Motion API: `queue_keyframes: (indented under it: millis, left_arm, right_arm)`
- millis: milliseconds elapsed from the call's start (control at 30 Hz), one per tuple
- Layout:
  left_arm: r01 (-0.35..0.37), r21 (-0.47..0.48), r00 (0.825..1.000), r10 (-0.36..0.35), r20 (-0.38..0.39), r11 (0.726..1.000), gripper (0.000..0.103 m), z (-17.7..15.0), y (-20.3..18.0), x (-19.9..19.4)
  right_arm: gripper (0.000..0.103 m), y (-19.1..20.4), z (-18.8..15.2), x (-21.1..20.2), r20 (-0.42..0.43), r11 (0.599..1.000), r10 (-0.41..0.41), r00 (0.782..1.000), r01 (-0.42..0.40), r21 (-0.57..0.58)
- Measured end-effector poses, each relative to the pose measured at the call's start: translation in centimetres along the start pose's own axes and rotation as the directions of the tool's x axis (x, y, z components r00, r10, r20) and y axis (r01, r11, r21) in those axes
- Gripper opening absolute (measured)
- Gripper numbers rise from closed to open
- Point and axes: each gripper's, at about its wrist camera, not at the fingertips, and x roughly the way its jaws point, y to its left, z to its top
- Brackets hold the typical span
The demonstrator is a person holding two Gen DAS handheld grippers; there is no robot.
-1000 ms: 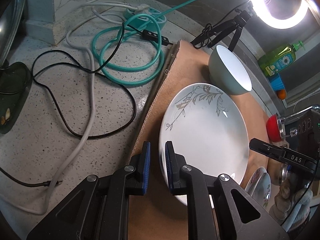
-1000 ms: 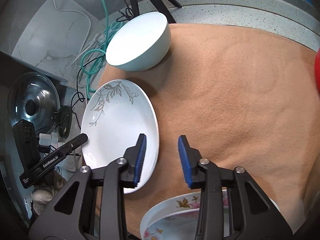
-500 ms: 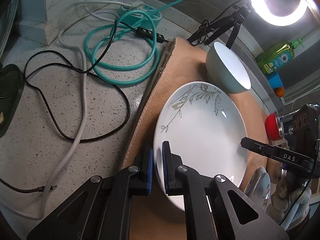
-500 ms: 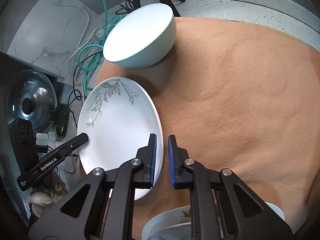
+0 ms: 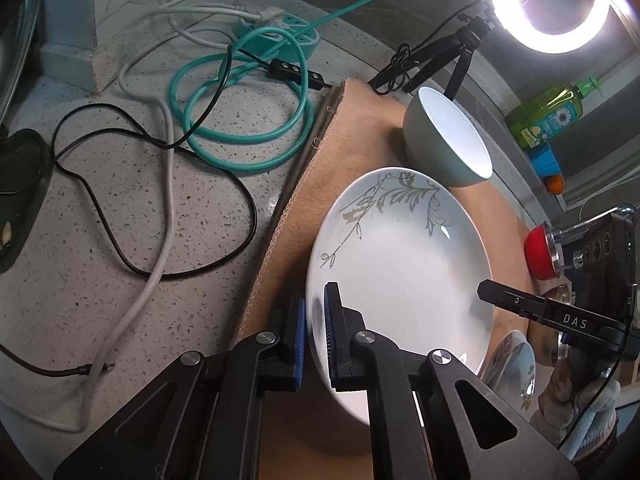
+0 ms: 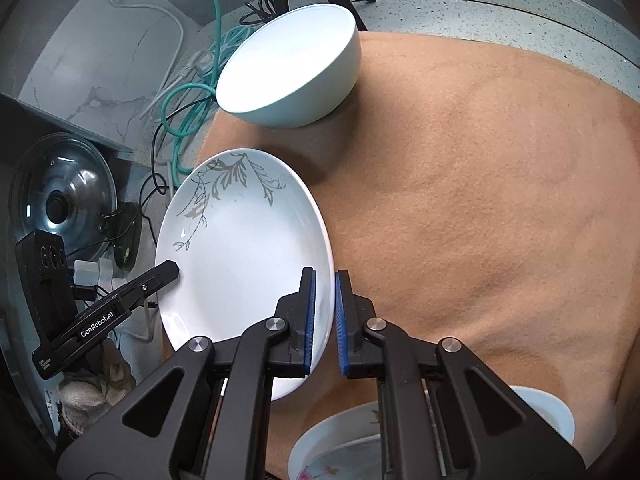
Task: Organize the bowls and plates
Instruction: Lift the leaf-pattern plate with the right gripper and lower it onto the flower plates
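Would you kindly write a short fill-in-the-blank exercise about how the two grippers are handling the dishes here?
1. Both grippers are shut on the rim of the ____-patterned plate.
2. The left gripper and right gripper grip ____ sides of it.
3. The pale bowl rests on the ____ cloth.

Missing words: leaf; opposite; tan

Two plates (image 6: pixel 240 248) (image 6: pixel 340 452), one bowl (image 6: pixel 296 76), one mat (image 6: pixel 480 200), two tools (image 5: pixel 316 340) (image 6: pixel 323 316)
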Motion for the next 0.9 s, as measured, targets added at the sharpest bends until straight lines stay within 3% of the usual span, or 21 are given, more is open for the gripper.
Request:
queue_keyframes:
  millis: [600, 900]
  left_arm:
    - [0.050, 0.070, 0.998, -0.052, 0.029, 0.996, 0.007, -1.6, -3.7, -3.1]
    - [0.090, 0.124, 0.996, -0.091, 0.007, 0.988, 0.007, -3.4, -6.9, -3.4]
  right_arm:
    - [0.009, -0.8, -2.8, -5.8, 0.060, 1.000, 0.027, 0.998, -0.027, -0.007]
    - [0.009, -3.2, -5.6, -9.4, 0.098, 1.000, 0.015, 0.995, -0.018, 0.024]
